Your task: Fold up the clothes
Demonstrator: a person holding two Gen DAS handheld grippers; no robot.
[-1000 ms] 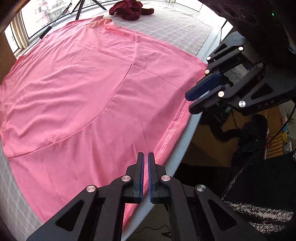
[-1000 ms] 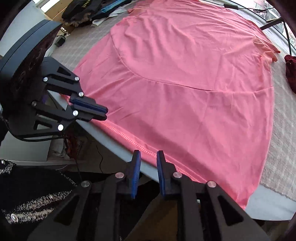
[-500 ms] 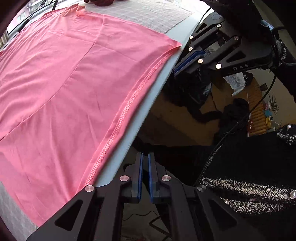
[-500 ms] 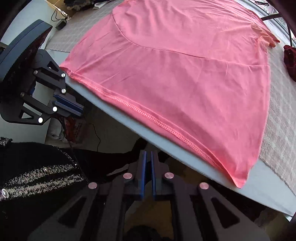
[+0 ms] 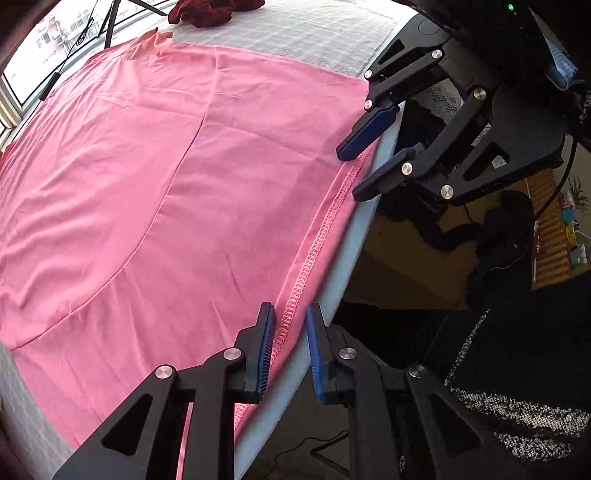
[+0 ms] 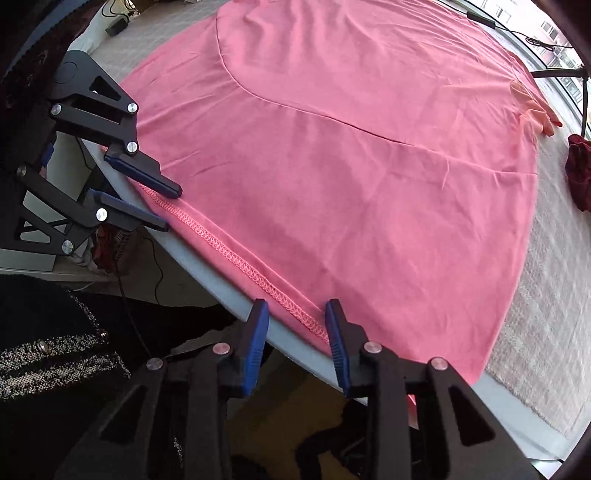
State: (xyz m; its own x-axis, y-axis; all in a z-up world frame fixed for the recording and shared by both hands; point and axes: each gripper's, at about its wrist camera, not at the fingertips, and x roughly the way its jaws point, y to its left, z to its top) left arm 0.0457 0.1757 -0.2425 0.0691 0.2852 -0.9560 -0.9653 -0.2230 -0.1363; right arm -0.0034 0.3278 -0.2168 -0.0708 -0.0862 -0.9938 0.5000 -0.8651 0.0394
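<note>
**Desk:** Between the pads of the left gripper [image 5: 290, 345], what sits there?

**Photographer:** The stitched hem [image 5: 325, 229] of the pink garment [image 5: 147, 184]. The jaws stand a little apart, one pad over the cloth, the other over the pale table edge [image 5: 354, 236], with the hem running up between them. They do not press on it.

**Desk:** And the right gripper [image 6: 297, 332]?

**Photographer:** Same posture at the other end of the hem. Its jaws have just been opening and are spread wider than the left's, straddling the stitching close to the garment's corner. No cloth is pinched there either.

**Desk:** Which way does the garment lie from them?

**Photographer:** Ahead of both, flat across the table toward the window. The hem is the long line that matters: it runs from one gripper to the other along the near table edge. Each is at its own end, so neither is nearer.

**Desk:** So the next move?

**Photographer:** Likely both close on the hem and carry it away from the person, over the body of the garment. A dark red cloth [image 5: 218, 13] lies well apart at the far side.
</note>
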